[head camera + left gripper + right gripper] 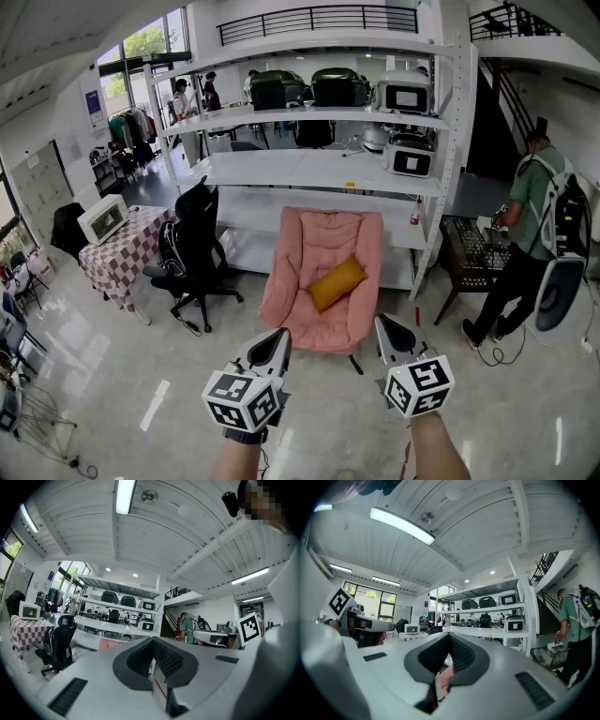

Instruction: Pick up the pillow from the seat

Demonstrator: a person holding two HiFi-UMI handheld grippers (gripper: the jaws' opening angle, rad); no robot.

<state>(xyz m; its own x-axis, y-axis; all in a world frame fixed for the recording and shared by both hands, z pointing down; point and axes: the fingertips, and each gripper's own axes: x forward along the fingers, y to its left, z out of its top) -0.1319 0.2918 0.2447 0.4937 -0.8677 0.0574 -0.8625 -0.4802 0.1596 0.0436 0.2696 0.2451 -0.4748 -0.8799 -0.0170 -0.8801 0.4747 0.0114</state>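
Observation:
A mustard-yellow pillow lies tilted on the seat of a pink padded armchair in the middle of the head view. Both grippers are held level in front of the chair, short of it and apart from the pillow. My left gripper points at the chair's front left, its jaws closed together with nothing in them. My right gripper is off the chair's front right, also shut and empty. In the left gripper view the left gripper hides most of the chair. In the right gripper view a strip of pink shows below the right gripper.
White shelving with appliances stands behind the armchair. A black office chair and a checkered table are to the left. At the right a person with a backpack bends over a dark wire chair. Cables lie on the floor.

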